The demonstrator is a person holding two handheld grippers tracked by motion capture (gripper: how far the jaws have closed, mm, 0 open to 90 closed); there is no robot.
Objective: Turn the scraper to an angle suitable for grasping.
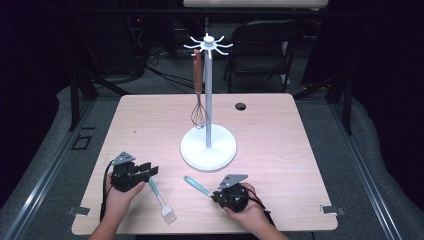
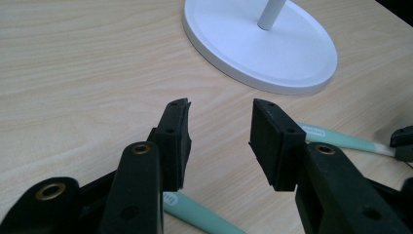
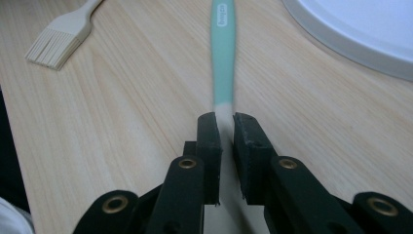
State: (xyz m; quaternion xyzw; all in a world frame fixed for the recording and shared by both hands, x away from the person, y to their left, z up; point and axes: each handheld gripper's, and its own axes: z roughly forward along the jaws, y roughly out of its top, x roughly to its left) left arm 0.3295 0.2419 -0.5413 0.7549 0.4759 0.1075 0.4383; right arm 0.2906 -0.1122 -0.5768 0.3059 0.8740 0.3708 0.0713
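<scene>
A teal-handled utensil (image 1: 196, 185) lies on the table in front of the white stand's base (image 1: 208, 148). My right gripper (image 1: 216, 196) is shut on its pale end (image 3: 223, 111), and the teal handle (image 3: 223, 48) points away from the jaws. The utensil's head is hidden between them. A pastry brush (image 1: 162, 202) with a teal handle and pale bristles (image 3: 52, 46) lies at the front left. My left gripper (image 1: 151, 170) stands open just above the brush's handle (image 2: 199, 217), with nothing between its fingers (image 2: 175, 139). On one of the stand's hooks hangs a whisk (image 1: 199, 95) with a brown wooden handle.
The stand's pole (image 1: 208, 95) rises from the middle of the wooden table (image 1: 150, 125) to a ring of white hooks (image 1: 208, 44). A cable hole (image 1: 240, 106) sits at the back. A dark chair (image 1: 262, 47) stands beyond the table.
</scene>
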